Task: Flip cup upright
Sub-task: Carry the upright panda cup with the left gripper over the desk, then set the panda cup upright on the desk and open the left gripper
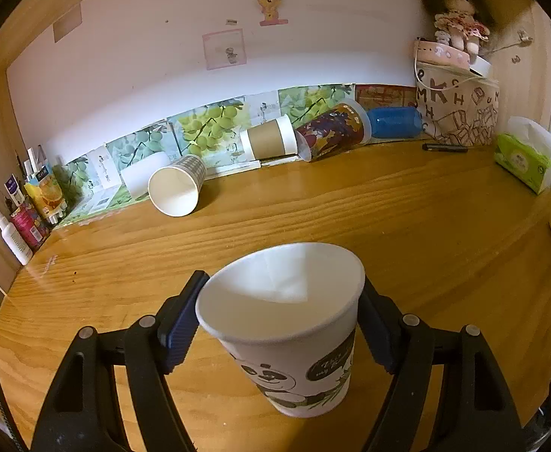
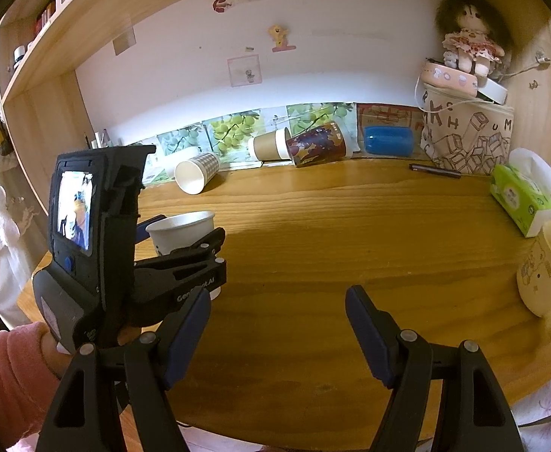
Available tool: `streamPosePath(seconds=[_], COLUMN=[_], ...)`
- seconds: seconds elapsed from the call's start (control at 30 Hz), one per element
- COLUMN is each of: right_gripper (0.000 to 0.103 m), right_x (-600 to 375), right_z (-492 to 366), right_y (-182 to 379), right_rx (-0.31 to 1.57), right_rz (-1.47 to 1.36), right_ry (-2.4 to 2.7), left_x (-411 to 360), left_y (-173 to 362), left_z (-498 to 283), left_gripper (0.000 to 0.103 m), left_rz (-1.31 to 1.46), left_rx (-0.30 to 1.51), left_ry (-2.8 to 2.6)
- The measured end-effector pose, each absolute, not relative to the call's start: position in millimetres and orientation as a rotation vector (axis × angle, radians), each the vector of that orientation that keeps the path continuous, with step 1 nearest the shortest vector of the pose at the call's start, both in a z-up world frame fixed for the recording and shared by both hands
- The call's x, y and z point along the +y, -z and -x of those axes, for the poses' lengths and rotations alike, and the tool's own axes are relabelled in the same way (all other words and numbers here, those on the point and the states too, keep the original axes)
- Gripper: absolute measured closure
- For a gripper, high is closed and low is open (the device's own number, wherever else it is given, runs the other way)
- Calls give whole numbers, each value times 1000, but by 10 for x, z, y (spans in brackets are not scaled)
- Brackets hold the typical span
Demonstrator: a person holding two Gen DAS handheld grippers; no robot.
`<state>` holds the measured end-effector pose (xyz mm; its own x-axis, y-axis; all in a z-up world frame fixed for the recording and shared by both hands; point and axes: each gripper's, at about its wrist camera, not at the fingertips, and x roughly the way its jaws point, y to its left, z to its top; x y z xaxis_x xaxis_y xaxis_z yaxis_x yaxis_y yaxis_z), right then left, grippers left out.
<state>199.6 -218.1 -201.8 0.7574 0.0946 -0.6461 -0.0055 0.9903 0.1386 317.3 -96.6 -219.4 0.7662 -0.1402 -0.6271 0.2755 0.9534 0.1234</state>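
Note:
My left gripper [image 1: 281, 316] is shut on a white paper cup with a panda print [image 1: 294, 339]. The cup stands nearly upright, mouth up, its base at or just above the wooden desk [image 1: 407, 226]. In the right wrist view the same cup [image 2: 183, 231] shows at the left, held by the left gripper [image 2: 185, 252]. My right gripper [image 2: 277, 324] is open and empty over the desk's front part. A checked paper cup [image 1: 177, 186] lies on its side at the back left; it also shows in the right wrist view [image 2: 196, 171].
At the back wall lie a brown-sleeved cup [image 1: 269, 139], a dark printed cup [image 1: 331, 130] and a blue bottle [image 1: 394, 122]. A lettered bag [image 1: 458, 109] with a doll stands back right, a pen [image 1: 444, 147] before it. Tissue pack [image 2: 520, 196] and cream mug [image 2: 546, 271] sit right; bottles [image 1: 23, 222] left.

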Motion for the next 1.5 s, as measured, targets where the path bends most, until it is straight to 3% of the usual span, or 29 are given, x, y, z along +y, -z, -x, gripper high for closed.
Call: streamPosePath(seconds=[0.67,0.77,0.9,1.5], right_gripper=[28,22,22,22], right_x=[-2124,-2115,-2109,-2104], right_z=[-1768,-1720,-1651,-1200], right_y=[1968,1959,1933,1740], right_rx=[717,718,714,755], right_rz=[-129,-127,-138,-175], right_ry=[-70,-75,-79,-81], left_x=[-958,-955,-930,-596], left_y=[2281,2277,2265,2039], left_z=[-2827,-2776,-2672,-2007], left_gripper=[24,24,21,20], left_rz=[-275,-287,-292,-124], left_rx=[750,766,784,951], left_ry=[245,246,242,161])
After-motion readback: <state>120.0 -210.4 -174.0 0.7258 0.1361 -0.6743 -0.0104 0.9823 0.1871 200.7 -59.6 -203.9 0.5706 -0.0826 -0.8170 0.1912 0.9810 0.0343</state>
